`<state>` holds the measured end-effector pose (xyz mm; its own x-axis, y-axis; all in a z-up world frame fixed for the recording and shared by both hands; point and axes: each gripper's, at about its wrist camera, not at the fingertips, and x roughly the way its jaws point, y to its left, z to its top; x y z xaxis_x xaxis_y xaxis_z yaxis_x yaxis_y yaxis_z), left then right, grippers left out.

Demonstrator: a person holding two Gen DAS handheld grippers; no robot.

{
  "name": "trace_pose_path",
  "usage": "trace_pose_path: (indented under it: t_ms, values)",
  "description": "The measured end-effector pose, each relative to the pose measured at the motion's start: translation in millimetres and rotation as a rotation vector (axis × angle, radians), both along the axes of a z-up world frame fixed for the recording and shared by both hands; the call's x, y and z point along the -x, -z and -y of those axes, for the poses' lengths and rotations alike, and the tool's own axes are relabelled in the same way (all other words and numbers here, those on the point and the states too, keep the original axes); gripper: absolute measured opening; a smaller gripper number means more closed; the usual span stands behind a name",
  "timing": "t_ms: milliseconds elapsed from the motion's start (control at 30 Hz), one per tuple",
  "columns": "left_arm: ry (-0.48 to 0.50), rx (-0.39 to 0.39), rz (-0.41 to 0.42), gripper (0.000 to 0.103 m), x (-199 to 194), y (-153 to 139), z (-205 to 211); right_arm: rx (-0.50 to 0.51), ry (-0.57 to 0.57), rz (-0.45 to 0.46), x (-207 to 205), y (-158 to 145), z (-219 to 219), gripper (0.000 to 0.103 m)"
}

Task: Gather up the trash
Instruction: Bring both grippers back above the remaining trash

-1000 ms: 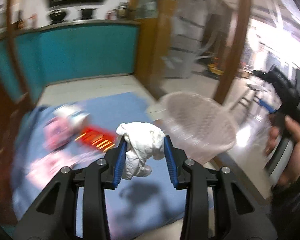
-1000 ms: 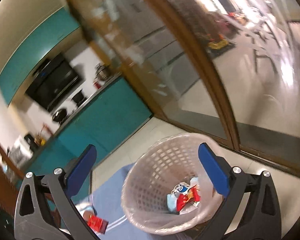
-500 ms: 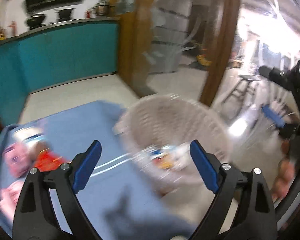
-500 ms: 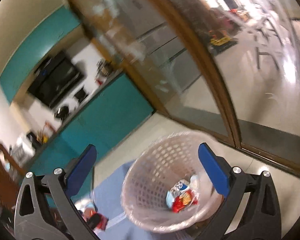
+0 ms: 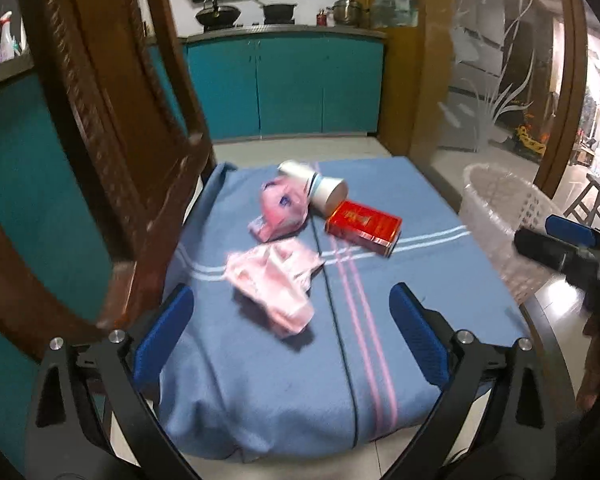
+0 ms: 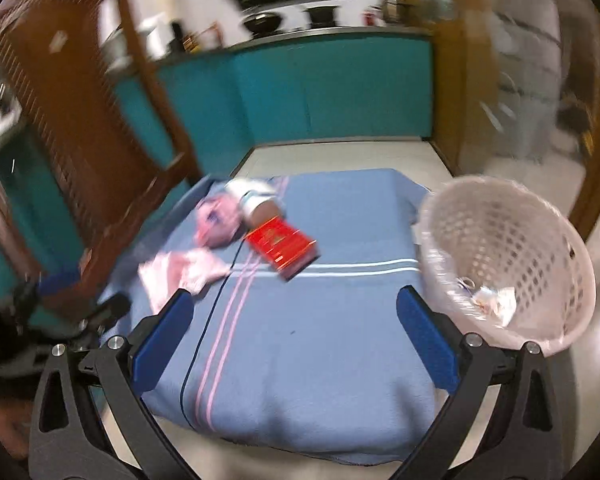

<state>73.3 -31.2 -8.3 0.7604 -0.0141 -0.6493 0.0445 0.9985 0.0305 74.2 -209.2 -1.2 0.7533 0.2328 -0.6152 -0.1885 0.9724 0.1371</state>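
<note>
1. A blue cloth point(image 5: 440, 280) with white and pink stripes covers a low table and fills the middle of both views; its near edge hangs down in folds.
2. A carved wooden chair point(image 5: 112, 120) stands at the cloth's left side, in front of teal cabinets point(image 5: 292, 84) along the far wall.
3. A pale lattice basket point(image 6: 508, 248) lined with clear plastic sits at the cloth's right edge, tipped so that its mouth shows in the right wrist view. Crumpled white and coloured trash point(image 6: 492, 300) lies at its bottom.
4. The left gripper point(image 5: 292, 336) hangs over the near part of the cloth. Its jaws are opening, already spread wide, and nothing is between the blue pads.
5. The right gripper point(image 6: 296, 340) is also released: its jaws stand wide apart over the near cloth, empty, with the basket just beyond its right finger. The view is blurred.
6. A crumpled pink wrapper point(image 5: 272, 288) lies on the cloth, the nearest piece to the left gripper, beyond its left pad.
7. A second pink wrapper point(image 5: 280, 208) with a blue print lies farther back, touching the cup.
8. A red box point(image 5: 364, 226) lies flat near the cloth's middle, right of the pink pieces, just beside the cup's mouth.
9. A white paper cup point(image 5: 316, 186) lies on its side at the far end, mouth turned to the right.
</note>
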Motion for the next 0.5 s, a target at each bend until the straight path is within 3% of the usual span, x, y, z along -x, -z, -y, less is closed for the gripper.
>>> trace_pose_path:
  t_ms: [167, 500]
  values:
    - [-0.001, 0.022, -0.010, 0.098, 0, 2, -7, 0.073, -0.028, 0.032, 6, 6, -20, 0.099]
    - [0.003, 0.036, -0.010, 0.098, 1, 4, -5, 0.034, -0.002, 0.025, 2, 5, -10, 0.099]
